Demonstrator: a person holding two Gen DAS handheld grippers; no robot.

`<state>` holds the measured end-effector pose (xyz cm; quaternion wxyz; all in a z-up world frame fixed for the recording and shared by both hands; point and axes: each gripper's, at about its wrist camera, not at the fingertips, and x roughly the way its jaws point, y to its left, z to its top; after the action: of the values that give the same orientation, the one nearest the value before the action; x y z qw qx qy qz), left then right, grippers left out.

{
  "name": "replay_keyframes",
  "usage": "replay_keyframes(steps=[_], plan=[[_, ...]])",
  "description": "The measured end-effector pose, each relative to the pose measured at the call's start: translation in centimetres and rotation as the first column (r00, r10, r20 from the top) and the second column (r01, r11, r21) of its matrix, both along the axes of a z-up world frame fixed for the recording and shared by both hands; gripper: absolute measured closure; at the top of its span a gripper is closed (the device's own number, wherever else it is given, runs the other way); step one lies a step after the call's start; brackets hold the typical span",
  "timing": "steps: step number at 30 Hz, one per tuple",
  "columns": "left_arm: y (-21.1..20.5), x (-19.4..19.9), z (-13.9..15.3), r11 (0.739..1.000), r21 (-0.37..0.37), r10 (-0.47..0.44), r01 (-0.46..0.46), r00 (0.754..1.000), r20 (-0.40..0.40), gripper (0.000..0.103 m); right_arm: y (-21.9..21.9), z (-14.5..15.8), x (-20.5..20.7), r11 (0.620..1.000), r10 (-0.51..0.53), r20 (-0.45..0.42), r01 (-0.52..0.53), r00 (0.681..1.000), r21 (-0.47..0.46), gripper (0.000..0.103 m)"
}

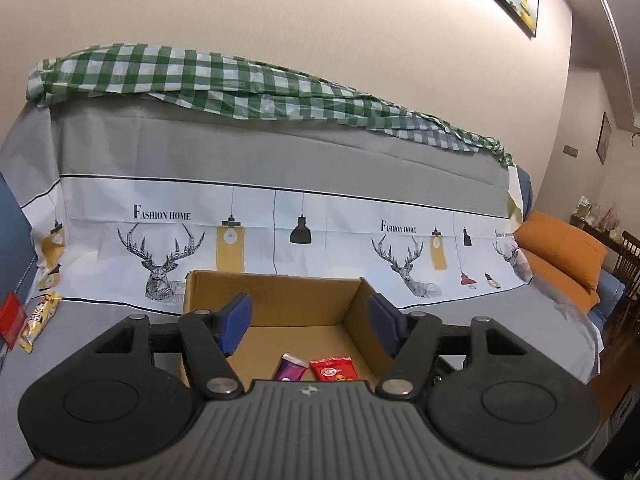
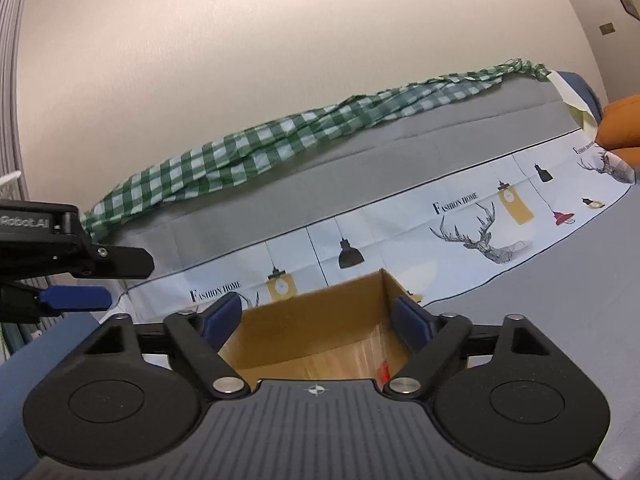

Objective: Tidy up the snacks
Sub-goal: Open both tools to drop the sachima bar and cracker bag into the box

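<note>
Both tools are held spread and empty above an open cardboard box set on a sofa seat draped in a grey printed cover. Between the parted blue pads of the left gripper, two snacks are seen lying on the box floor: a purple packet beside a red packet. The right gripper is likewise opened wide over the same box, nothing clasped. Two more snacks, a yellow-and-white packet and a red pack, are left outside the box at the seat's far left, apparently awaiting collection. Behind, a green checked cloth is laid along the backrest, and an orange cushion is propped at the far end.
</note>
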<state>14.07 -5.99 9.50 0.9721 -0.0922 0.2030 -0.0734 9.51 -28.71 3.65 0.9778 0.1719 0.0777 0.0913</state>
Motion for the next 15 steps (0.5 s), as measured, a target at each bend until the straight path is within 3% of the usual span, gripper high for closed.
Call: replay_keyframes(steps=[5,7,11,13,15], plan=[[0.8,-1.5,-1.6,0.999,0.014,0.036,-0.037,0.999,0.035,0.038,0.2,-0.2,0.1,1.0,0.007,-0.011,-0.007,1.0,-0.005,0.018],[1.6,-2.0,-2.2,0.999,0.004,0.046,-0.046,0.998,0.039,0.046,0.3,-0.2,0.1,1.0,0.014,-0.008,-0.014,1.0,-0.01,0.018],[4.1,-2.8,-3.2,0.996,-0.045,0.073,-0.072,0.997,0.027,0.073,0.4,-0.1,0.0,1.0,0.017,-0.002,-0.017,1.0,-0.02,0.018],[5.9,-3.2,-3.6,0.99,-0.095,0.107,-0.105,0.994,0.025,0.079,0.4,-0.1,0.0,1.0,0.017,-0.001,-0.017,1.0,-0.023,0.018],[7.2,-3.6,-3.9,0.984,-0.089,0.16,-0.157,0.987,0.026,0.085,0.5,-0.1,0.1,0.999,0.017,-0.001,-0.017,1.0,-0.028,0.018]])
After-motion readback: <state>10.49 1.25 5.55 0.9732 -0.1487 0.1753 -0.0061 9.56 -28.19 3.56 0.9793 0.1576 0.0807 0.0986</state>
